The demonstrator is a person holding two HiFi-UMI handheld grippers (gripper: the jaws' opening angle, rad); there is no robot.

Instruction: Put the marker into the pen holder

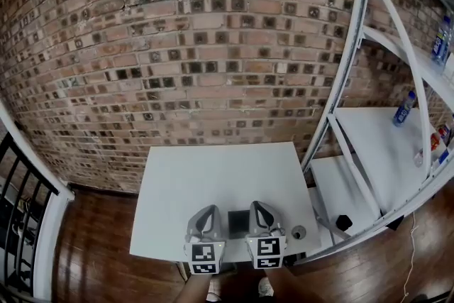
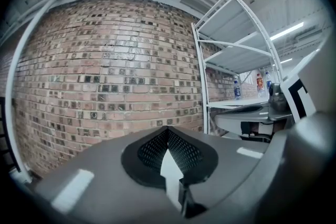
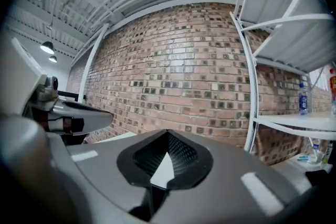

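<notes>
Holding left gripper [image 1: 207, 213] and right gripper [image 1: 259, 209] closed and empty over the surface [image 1: 213, 174]. No marker in view. The dark square box [image 1: 238, 222] may be the pen holder, so the marker is either inside it or out of frame.

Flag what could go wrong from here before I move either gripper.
No marker can be made out in any view, and the left gripper and right gripper are both shut and empty, so a wrong pick is possible. The small round object sits by the right gripper near the table edge; a sideways swing might knock it off.
</notes>
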